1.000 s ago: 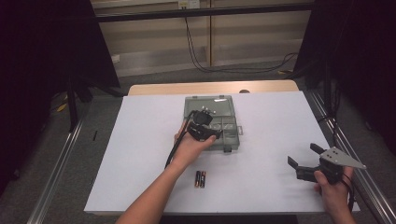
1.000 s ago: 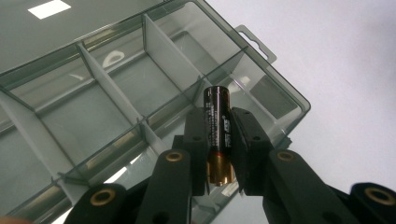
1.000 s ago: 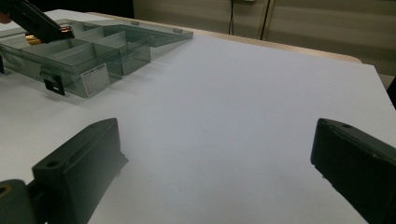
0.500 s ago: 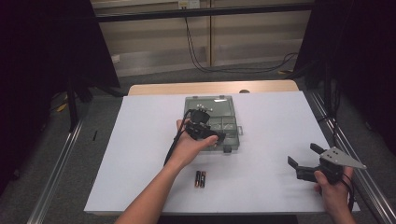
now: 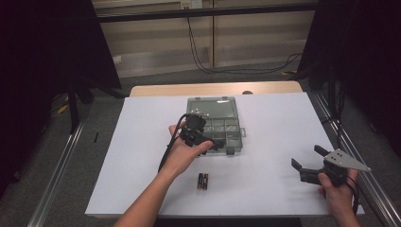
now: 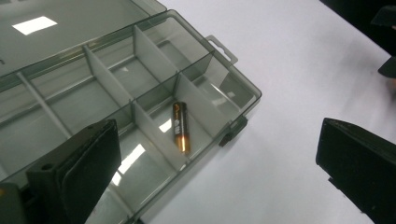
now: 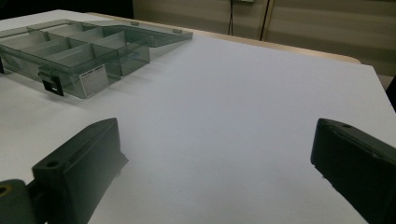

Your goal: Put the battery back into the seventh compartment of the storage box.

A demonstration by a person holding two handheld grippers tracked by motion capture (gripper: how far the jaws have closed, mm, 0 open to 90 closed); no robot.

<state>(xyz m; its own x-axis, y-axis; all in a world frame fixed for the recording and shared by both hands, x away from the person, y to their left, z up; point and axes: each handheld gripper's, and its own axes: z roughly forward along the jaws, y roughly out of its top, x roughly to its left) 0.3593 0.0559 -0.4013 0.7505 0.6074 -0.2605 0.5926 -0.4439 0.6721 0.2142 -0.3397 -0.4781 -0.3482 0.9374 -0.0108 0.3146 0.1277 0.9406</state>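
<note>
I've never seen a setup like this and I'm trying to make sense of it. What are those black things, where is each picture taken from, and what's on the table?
No robot here: a person holds a hand-held two-jaw tool in each hand. The high view looks down on the white table from above the person. The other two pictures come from cameras riding on the tools, so the black blocks at the bottom are each tool's own jaws.

The left tool hangs over an open clear box with compartments; one battery lies in a compartment near the latch. Two more batteries lie on the table in front of the box. The right tool waits off to the side. Both tools are open and hold nothing.
</note>
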